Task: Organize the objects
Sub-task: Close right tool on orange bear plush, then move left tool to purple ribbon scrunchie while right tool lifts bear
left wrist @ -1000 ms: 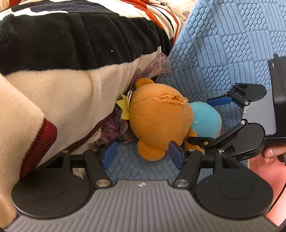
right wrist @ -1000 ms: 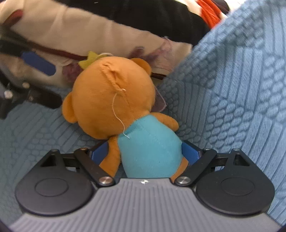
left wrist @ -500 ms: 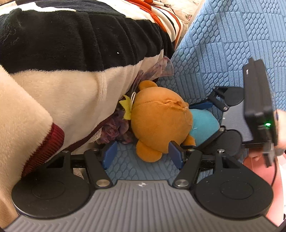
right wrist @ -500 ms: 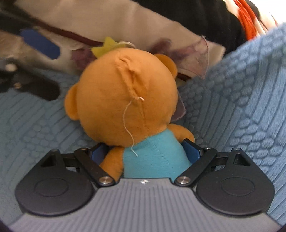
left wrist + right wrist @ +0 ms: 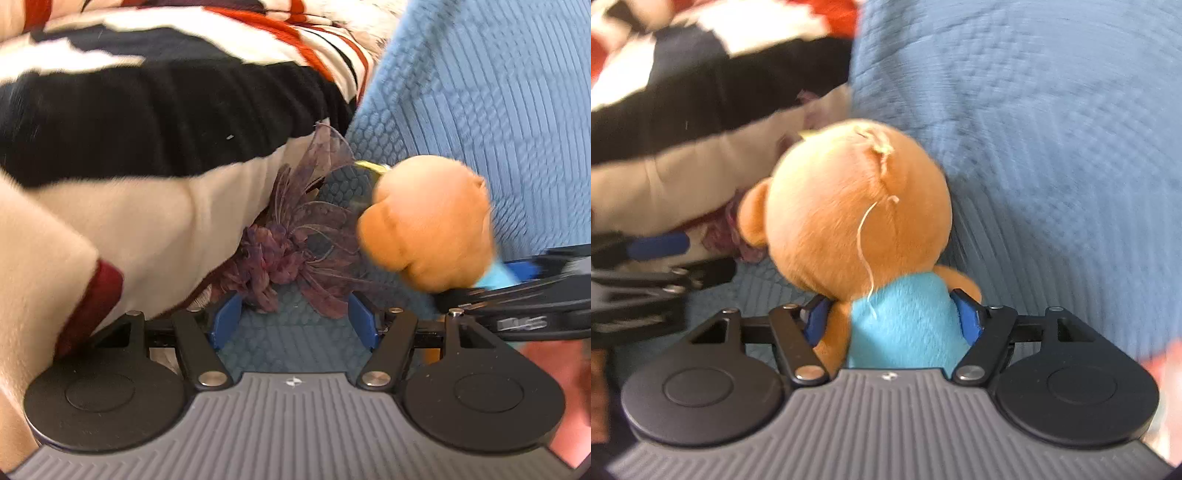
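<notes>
A: What's biggest? The blue quilted cushion (image 5: 480, 92) fills the right of both views, with the striped blanket (image 5: 129, 122) heaped on the left.

B: Only the left wrist view shows the purple flower (image 5: 291, 254) clearly, lying at the blanket's edge just ahead of the left gripper (image 5: 293, 325). The right view catches only a purple blur.

A: And the bear (image 5: 857, 221)?

B: Orange plush, blue shirt. The right view shows the back of its head, with a torn seam and a loose thread.

A: Where is it?

B: In the right gripper (image 5: 892, 319), whose blue pads press the shirt from both sides. In the left view it's beside the flower, apart from it.

A: The left gripper?

B: Fingers spread wide, nothing between them, the flower's petals reaching just into the gap.
</notes>
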The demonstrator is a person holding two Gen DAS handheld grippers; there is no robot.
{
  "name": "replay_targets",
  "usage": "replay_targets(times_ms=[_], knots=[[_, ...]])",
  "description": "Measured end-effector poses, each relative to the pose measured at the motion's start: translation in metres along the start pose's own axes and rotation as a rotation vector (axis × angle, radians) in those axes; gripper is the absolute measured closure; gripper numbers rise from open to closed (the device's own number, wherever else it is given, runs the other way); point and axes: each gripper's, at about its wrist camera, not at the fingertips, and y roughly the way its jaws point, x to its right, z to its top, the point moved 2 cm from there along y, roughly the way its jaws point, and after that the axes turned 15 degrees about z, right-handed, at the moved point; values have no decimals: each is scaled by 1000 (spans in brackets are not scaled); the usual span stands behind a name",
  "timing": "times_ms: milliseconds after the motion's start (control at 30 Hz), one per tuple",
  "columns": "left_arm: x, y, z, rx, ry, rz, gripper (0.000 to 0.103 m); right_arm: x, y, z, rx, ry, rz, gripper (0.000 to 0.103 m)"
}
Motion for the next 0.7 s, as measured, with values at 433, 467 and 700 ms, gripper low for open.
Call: replay_targets(times_ms=[433,467,700], knots=[[67,24,-5,153,455,249,32,19,-28,-89,146,312,-17,33],[69,29,-5,152,470,263,32,18,-22,-84,154,302,-10,33],[79,53,1,185,561,377,32,39,-6,-72,146,333,2,33]])
